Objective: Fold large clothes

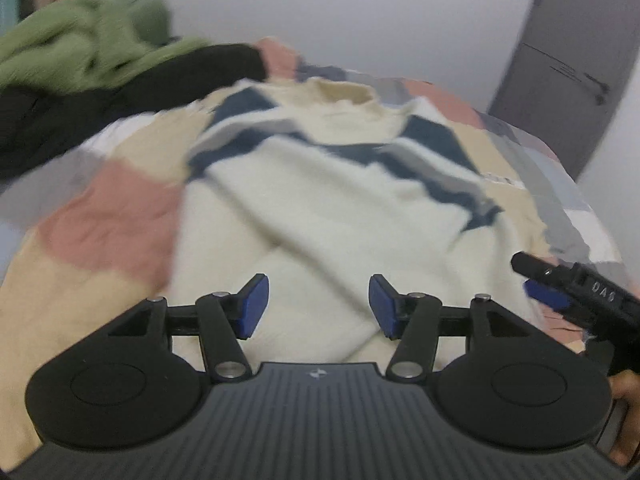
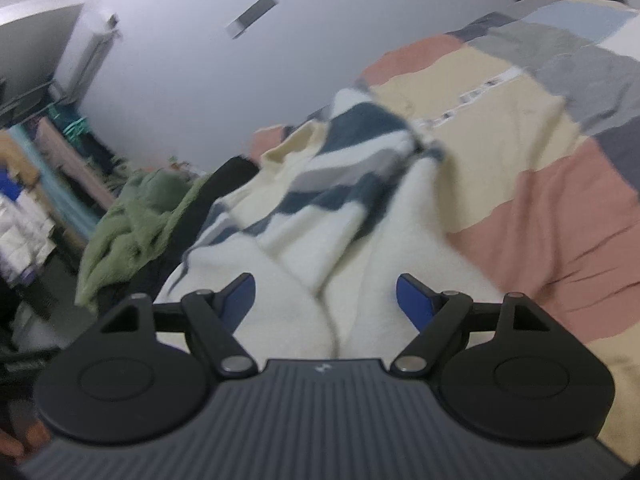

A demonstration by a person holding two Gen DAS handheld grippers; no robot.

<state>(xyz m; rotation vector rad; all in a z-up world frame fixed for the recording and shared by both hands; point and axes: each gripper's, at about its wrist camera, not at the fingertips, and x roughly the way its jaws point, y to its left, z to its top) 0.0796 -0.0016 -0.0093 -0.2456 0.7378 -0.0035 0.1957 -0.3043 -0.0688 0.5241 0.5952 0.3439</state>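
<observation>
Sweater in cream fuzzy knit with navy and grey diagonal stripes (image 1: pixel 320 200) lies spread on a patchwork bedspread of pink, tan, grey and blue squares (image 1: pixel 108 208), collar away from me and hem towards me. Both sleeves look folded inward and crossed over the body, which I judge is the reason the middle shows 2 overlapping cream flaps.

My left claw (image 1: pixel 318 306) hovers just above the lower part of the sweater, its 2 blue pads spread wide with nothing between them. My right claw (image 2: pixel 326 300) is also spread wide and holds nothing; it looks along the crossed sleeves from the hem end, tilted, so the bed appears to slope. In the left view, the black tip of the right claw with 1 blue pad shows at the right edge, near the sweater's right hem corner.

I judge both claws are open at the hem so each can pinch 1 bottom corner and carry the hem up towards the collar.

Beyond the sweater's collar, to the left, a crumpled green fleece garment (image 1: pixel 88 36) sits on a black ribbed knit garment (image 1: pixel 132 92), heaped aside and touching the sweater's far left shoulder, probably waiting their turn. Both views are blurred.
</observation>
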